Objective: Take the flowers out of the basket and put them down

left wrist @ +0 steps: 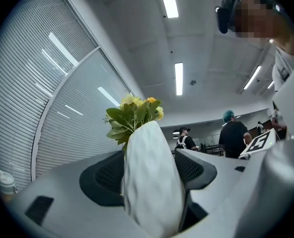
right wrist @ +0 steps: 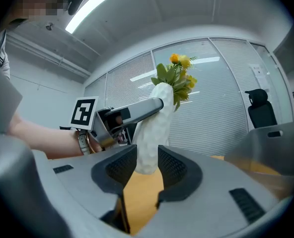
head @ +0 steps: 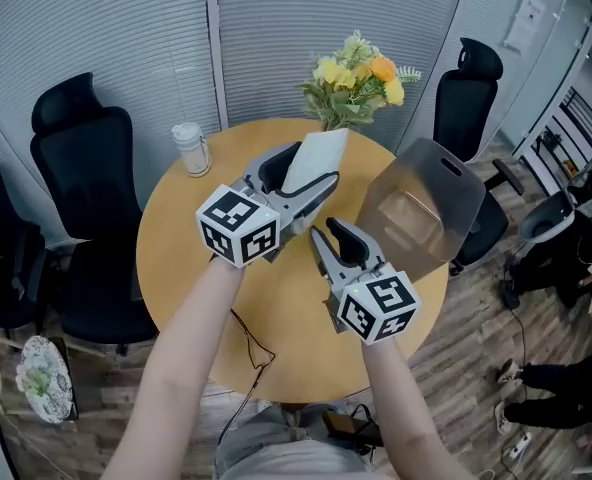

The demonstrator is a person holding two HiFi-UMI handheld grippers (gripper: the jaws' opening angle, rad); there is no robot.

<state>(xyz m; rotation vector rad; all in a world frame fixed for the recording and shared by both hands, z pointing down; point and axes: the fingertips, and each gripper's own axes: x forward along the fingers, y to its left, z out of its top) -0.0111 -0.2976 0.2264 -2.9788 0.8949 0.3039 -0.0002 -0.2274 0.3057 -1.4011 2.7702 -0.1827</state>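
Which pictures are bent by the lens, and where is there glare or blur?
Both gripper views: fisheye, with black corners. Left gripper view: blinds curve, ceiling lamps glare. Right gripper view: one lamp glares, the window frame bends. Head view: even light, flowers sharp.

Both forearms [head: 181, 358] reached forward, side by side. The left gripper [head: 318, 171], tilted slightly upward, had its jaws clamped on a white vase [left wrist: 151, 182]. The right gripper [head: 332, 234] sat near it, level, jaws parted and empty.
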